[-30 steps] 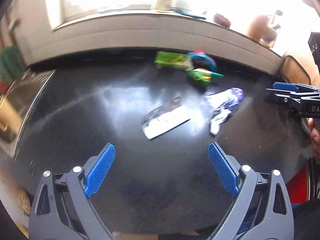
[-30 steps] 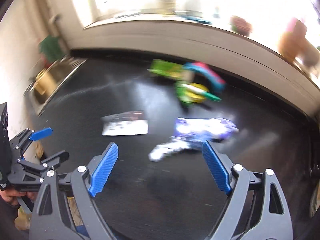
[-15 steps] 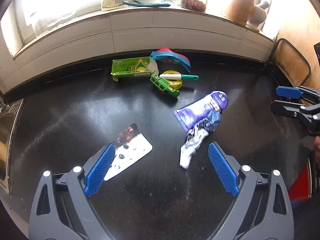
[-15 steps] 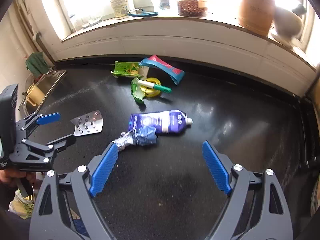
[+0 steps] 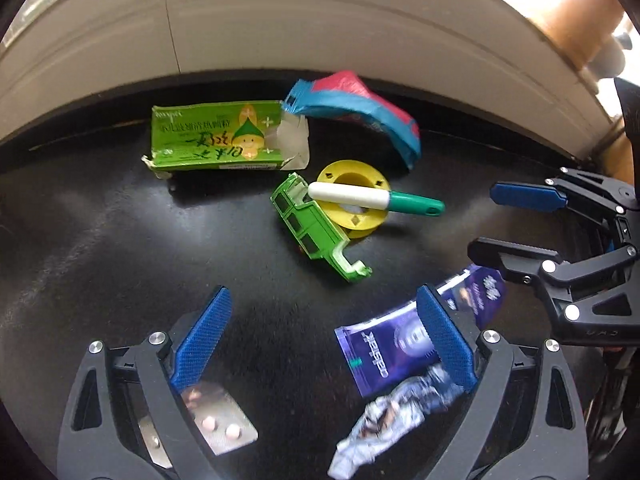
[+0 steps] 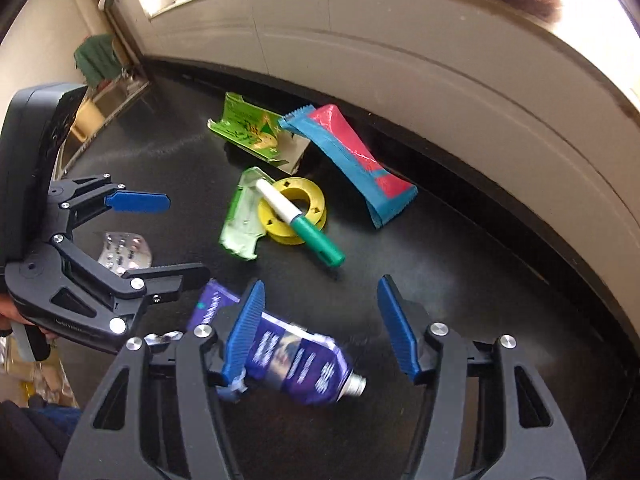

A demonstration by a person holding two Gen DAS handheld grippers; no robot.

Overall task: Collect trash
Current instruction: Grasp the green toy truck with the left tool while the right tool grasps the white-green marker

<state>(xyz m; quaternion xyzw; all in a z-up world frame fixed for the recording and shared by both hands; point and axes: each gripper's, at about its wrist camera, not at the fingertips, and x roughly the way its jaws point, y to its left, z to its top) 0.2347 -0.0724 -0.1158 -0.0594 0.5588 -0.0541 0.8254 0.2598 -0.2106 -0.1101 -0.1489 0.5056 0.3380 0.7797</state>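
Observation:
On the black counter [image 5: 120,240] lie a torn green box [image 5: 216,140], a blue and pink wrapper [image 5: 360,112], a green toy car [image 5: 316,228], a yellow spool [image 5: 352,200] with a white and green marker [image 5: 372,198] across it, a squeezed purple tube [image 6: 296,364] and a pill blister [image 5: 216,420]. My left gripper [image 5: 324,336] is open just short of the toy car, with the blister under its left finger. My right gripper [image 6: 320,328] is open, its left finger over the purple tube. The tube also shows in the left wrist view [image 5: 400,344].
A white tiled wall [image 6: 400,48] with a window sill runs behind the counter. A sink [image 6: 104,100] and a green cloth [image 6: 96,56] are at the far left. The right gripper's body [image 5: 576,256] stands close on the right of the left one.
Both grippers have moved forward and lower toward the trash pile. The blister and purple tube now sit close under the fingers. Both grippers stayed open.

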